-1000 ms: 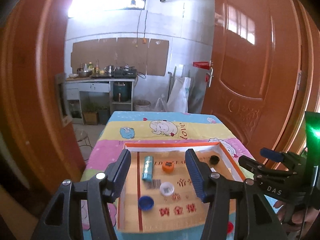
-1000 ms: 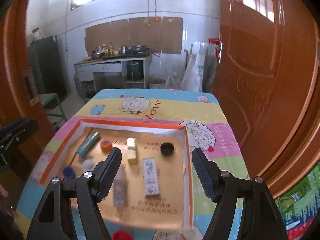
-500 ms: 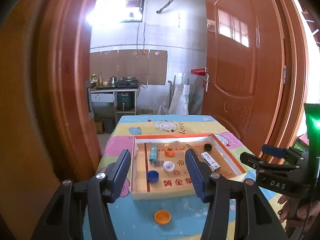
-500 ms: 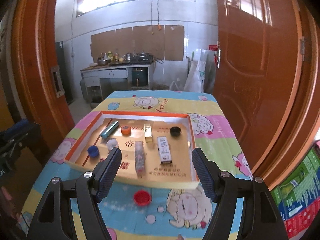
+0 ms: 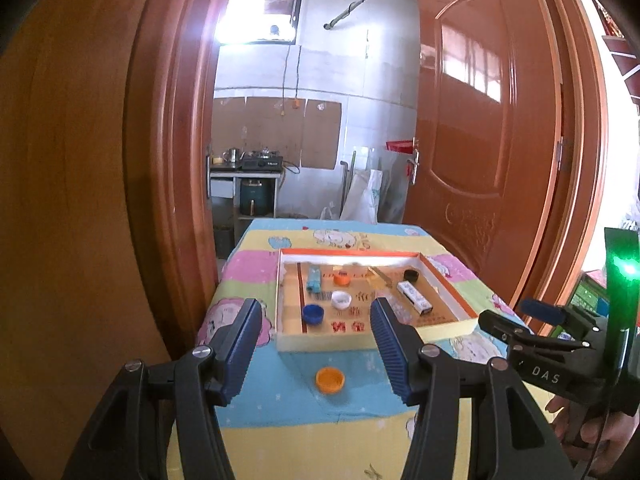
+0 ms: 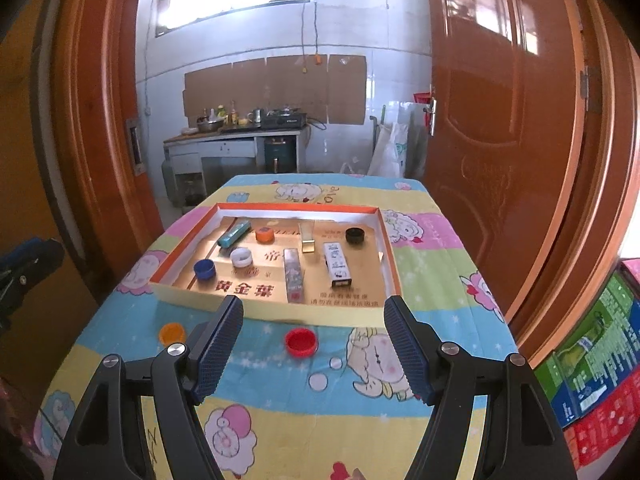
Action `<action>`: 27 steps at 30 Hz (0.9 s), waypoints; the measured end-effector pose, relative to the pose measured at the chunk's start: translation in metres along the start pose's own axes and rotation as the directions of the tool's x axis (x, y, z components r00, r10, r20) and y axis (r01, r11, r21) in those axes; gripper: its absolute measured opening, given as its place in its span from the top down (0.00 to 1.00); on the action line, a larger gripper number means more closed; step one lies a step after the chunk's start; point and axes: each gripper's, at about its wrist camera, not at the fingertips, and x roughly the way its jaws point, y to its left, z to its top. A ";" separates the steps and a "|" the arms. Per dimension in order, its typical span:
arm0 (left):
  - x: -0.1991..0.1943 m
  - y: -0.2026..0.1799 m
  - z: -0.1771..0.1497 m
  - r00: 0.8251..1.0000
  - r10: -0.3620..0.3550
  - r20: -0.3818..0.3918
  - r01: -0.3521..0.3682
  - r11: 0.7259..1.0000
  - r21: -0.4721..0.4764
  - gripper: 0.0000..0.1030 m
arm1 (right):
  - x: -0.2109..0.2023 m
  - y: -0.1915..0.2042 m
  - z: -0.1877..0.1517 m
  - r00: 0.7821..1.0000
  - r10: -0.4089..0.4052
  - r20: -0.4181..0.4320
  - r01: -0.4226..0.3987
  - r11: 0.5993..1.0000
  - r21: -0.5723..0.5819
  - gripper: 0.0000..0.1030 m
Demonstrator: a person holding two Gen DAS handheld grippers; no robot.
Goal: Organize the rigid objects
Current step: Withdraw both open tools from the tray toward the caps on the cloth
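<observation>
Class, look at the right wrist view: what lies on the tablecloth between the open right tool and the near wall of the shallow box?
A red bottle cap lies there on the tablecloth, between the right tool and the box. The right wrist view shows it.

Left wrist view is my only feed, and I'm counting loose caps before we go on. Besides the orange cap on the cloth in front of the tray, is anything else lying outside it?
Observer: Yes. A red cap lies on the tablecloth, just in front of the near wall of the tray.
Operator: Is the right gripper carrying anything?
Observer: No. The right gripper is open, with nothing between its fingers.
Operator: Is there anything inside the tray that I can't make out?
Observer: A clear long box lies lengthwise between the white cap and the patterned white box.
</observation>
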 end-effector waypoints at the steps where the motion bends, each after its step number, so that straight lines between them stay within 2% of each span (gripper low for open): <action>1: -0.001 0.001 -0.003 1.000 -0.005 -0.006 0.005 1.000 0.001 0.45 | -0.002 0.000 -0.002 1.000 0.001 0.000 -0.001 1.000 0.001 0.28; 4: -0.003 0.002 -0.010 1.000 -0.020 -0.021 0.020 1.000 0.004 0.45 | -0.006 0.001 -0.007 1.000 0.001 0.002 -0.001 1.000 0.010 0.28; 10: -0.007 0.002 -0.018 1.000 -0.005 -0.024 0.005 1.000 0.007 0.45 | -0.012 0.003 -0.016 1.000 -0.019 0.013 0.019 1.000 0.002 0.28; 16: -0.010 -0.004 -0.026 0.997 0.072 -0.007 -0.072 0.997 0.026 0.45 | -0.012 0.008 -0.023 0.999 -0.047 0.015 0.047 0.999 -0.007 0.28; 27: 0.003 -0.013 -0.036 0.995 0.088 -0.044 -0.085 0.995 0.060 0.45 | 0.000 0.013 -0.037 0.999 -0.018 -0.034 0.018 1.000 0.001 0.28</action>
